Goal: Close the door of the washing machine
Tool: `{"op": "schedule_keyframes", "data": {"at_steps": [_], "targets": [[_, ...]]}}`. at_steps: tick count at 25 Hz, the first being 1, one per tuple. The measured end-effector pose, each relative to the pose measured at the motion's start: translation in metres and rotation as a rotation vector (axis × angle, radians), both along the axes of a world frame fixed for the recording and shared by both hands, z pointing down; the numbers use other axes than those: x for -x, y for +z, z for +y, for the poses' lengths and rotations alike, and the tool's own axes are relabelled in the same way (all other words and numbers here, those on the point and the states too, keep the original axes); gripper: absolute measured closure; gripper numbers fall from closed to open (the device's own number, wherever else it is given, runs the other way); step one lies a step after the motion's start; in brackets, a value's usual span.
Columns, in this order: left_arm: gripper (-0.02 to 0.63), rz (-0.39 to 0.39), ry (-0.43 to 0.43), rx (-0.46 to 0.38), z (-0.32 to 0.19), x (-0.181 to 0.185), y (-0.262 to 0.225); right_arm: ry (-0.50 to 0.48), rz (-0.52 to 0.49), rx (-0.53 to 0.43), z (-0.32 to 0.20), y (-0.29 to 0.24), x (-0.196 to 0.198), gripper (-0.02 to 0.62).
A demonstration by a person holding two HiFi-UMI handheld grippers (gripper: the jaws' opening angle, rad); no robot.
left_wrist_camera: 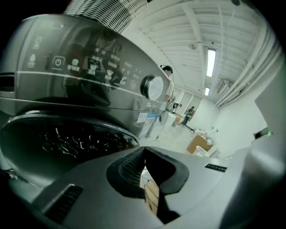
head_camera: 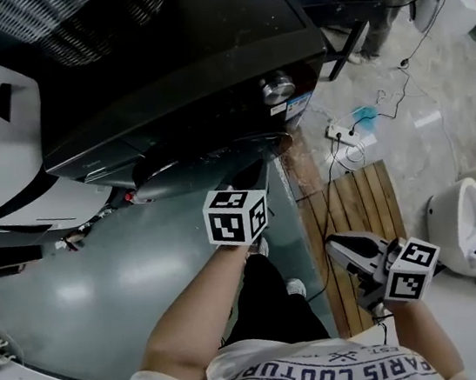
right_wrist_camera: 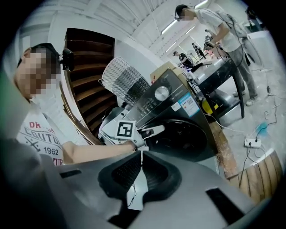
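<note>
Dark glass door (right_wrist_camera: 178, 138): round, stiff and likely hefty on its hinge, slick too, so push the rim, don't pinch. It sits on the washing machine (head_camera: 159, 64) front, facing the person, seemingly flush; no long axis. Left tool (left_wrist_camera: 144, 151) and right tool (right_wrist_camera: 141, 154) are both pressed together, empty.

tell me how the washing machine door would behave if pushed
The washing machine door looks thick and rigid, so it probably moves as one piece without flexing. Its glossy dark surface may be slippery under a push. The washing machine looks bulky, unlikely to shift.
</note>
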State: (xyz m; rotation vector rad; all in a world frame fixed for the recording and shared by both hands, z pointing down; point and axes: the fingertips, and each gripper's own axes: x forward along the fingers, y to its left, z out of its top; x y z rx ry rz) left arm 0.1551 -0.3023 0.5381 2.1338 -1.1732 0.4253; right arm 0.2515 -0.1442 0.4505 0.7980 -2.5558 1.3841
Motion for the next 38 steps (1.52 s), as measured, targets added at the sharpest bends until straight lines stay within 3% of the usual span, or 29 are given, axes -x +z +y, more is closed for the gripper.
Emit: {"op": "schedule_keyframes", "data": {"at_steps": [3, 11, 22, 29, 38], "targets": [[0.581, 0.080, 0.041, 0.000, 0.029, 0.001, -0.036, -0.024, -0.018, -0.050, 0.003, -0.023, 0.002, 0.569], [0.581, 0.167, 0.165, -0.061, 0.128, -0.011, -0.140, -0.121, -0.023, -0.238, 0.022, -0.092, 0.014, 0.569], [0.581, 0.093, 0.203, -0.217, 0.234, -0.015, -0.247, -0.187, -0.053, -0.429, 0.069, -0.177, 0.026, 0.571], [0.581, 0.084, 0.153, -0.264, 0.257, 0.001, -0.268, -0.229, -0.084, -0.451, 0.094, -0.195, 0.040, 0.571], [0.581, 0.123, 0.127, -0.261, 0.262, 0.000, -0.271, -0.253, -0.074, -0.459, 0.100, -0.198, 0.043, 0.572]]}}
